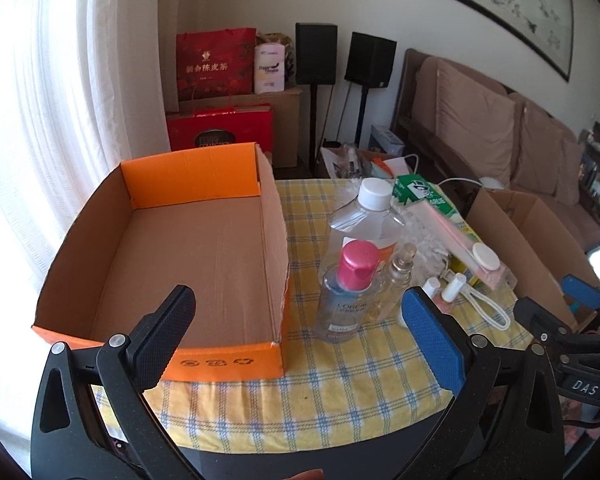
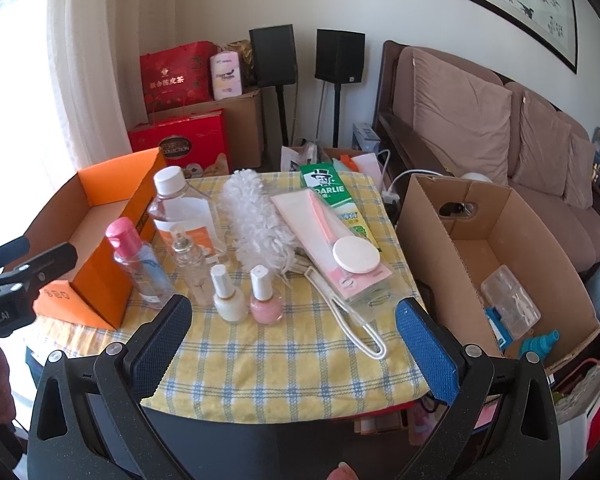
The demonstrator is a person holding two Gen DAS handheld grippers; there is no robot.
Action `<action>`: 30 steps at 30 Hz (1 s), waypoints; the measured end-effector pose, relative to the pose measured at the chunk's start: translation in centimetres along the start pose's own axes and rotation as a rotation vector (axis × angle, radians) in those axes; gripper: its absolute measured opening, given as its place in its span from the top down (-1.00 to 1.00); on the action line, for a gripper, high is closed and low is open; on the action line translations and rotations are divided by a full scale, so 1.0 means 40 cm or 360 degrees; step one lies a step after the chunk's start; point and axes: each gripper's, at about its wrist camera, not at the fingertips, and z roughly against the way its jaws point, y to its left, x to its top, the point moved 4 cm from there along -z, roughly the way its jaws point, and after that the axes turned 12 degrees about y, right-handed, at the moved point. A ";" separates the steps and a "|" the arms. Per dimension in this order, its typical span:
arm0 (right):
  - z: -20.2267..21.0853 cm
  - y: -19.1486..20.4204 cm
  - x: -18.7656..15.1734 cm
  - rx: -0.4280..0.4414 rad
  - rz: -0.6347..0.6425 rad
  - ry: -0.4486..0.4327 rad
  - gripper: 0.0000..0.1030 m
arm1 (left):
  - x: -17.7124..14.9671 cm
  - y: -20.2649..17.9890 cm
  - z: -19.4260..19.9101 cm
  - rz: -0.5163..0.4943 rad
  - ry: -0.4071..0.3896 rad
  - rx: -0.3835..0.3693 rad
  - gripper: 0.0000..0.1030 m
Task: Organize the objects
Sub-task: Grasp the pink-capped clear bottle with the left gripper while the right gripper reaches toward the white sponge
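Yellow checked cloth [image 2: 284,364] covers the table, and both grippers hover over its near edge with jaws wide apart, holding nothing: the left gripper [image 1: 296,332] faces the orange tray box [image 1: 204,264] on the left, the right gripper [image 2: 294,336] faces the clutter. Beside that box stand a pink-capped bottle [image 2: 138,264], a large clear bottle [image 2: 180,208] behind it and a small glass spray bottle [image 2: 188,260]. Two nail polish bottles, white [image 2: 229,300] and pink [image 2: 265,300], stand just in front. Farther right lie a white duster [image 2: 256,220], a pink packet [image 2: 332,244] and a green toothpaste box [image 2: 328,188]. A brown carton [image 2: 436,240] sits right of the table.
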 end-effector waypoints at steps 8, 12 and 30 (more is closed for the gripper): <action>-0.048 -0.061 0.041 -0.0001 -0.0063 -0.0003 -1.00 | 0.025 -0.029 -0.047 -0.0053 0.0010 0.0014 -0.99; -0.066 -0.090 0.063 -0.0086 -0.0050 -0.0028 -0.99 | 0.037 -0.046 -0.074 -0.0077 0.0026 0.0006 -0.93; -0.147 -0.200 0.077 0.0007 -0.0135 0.0032 -0.58 | 0.067 -0.097 -0.160 -0.0165 0.0095 0.0014 -0.04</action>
